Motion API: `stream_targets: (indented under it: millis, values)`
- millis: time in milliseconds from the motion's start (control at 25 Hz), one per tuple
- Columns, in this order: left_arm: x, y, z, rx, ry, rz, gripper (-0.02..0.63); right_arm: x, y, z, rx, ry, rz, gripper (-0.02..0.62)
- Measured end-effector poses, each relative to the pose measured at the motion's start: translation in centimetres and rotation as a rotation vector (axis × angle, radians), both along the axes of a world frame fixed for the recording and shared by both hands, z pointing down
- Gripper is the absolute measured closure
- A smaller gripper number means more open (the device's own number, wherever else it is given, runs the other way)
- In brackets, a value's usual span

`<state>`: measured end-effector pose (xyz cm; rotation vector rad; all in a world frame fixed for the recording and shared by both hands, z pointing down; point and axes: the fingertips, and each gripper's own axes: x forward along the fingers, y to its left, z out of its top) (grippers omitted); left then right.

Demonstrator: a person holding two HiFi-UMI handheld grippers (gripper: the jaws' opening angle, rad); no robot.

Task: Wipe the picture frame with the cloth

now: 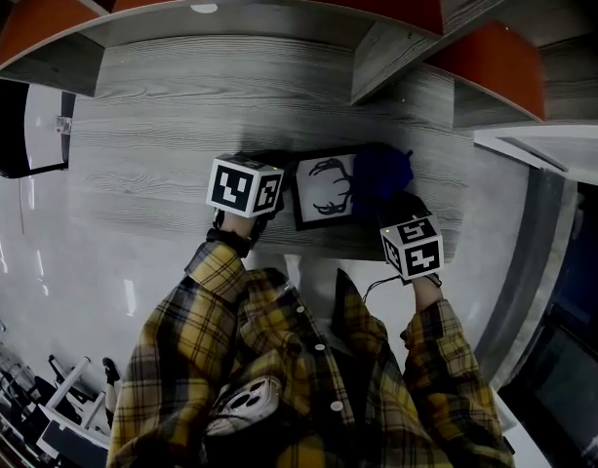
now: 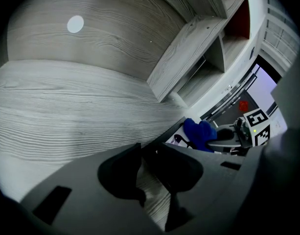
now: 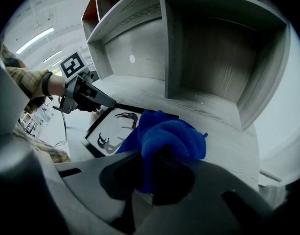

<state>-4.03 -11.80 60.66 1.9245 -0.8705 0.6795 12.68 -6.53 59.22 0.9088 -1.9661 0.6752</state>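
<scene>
While a person in a yellow plaid shirt [image 1: 279, 359] is standing over a grey wood-grain desk [image 1: 162, 164], both hand-held tools are working at a small picture frame [image 1: 326, 191] lying flat near the desk's front edge. The frame is showing a thin black rectangular border around a white sheet with black antlered shapes drawn on it.

The left gripper [image 1: 277, 195] is reaching in from the frame's left side. In its own view [image 2: 150, 168], its dark, rounded jaws are sitting narrowly apart and pinching the black edge of the frame [image 2: 176, 138], with striped desk surface showing in the gap below. From the other side, its tip [image 3: 108, 102] is touching the frame's corner [image 3: 110, 131].

The right gripper [image 1: 398, 208] is clamping a bunched, fuzzy blue cloth [image 1: 381, 172], which is resting on the right part of the frame and spilling onto the desk beside it. Seen along those jaws [image 3: 150, 175], the cloth [image 3: 164, 136] is bulging out in soft folds above the pads.

Box-shaped shelves [image 3: 213, 48] of the same grey grained board are rising behind the desk.
</scene>
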Motion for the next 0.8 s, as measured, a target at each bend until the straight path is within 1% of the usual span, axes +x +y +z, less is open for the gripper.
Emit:
stream_targets:
  millis: [240, 400, 440, 520, 640, 720, 800]
  values:
    - [0.0, 0.0, 0.0, -0.001, 0.000, 0.000, 0.497, 1.6, 4.0, -0.1, -0.053, 0.015, 0.037, 0.546]
    - [0.0, 0.0, 0.1, -0.004, 0.000, -0.002, 0.497, 2.0, 4.7, -0.1, -0.083, 0.011, 0.041, 0.546]
    - [0.1, 0.0, 0.1, -0.005, 0.000, -0.001, 0.497, 1.8, 4.3, -0.8, -0.070, 0.003, 0.041, 0.546]
    - [0.2, 0.0, 0.1, -0.005, 0.000, 0.005, 0.497, 0.6, 2.1, -3.1, -0.004, -0.043, 0.049, 0.546]
    - [0.1, 0.0, 0.0, -0.006, 0.001, 0.004, 0.497, -2.8, -2.3, -6.8, 0.112, -0.134, 0.037, 0.546]
    - [0.1, 0.0, 0.0, -0.007, 0.002, 0.003, 0.497, -5.0, -4.8, -7.6, 0.162, -0.160, 0.015, 0.546]
    - [0.1, 0.0, 0.0, -0.006, 0.003, 0.003, 0.497, -6.5, -6.7, -6.4, 0.165, -0.151, 0.003, 0.546]
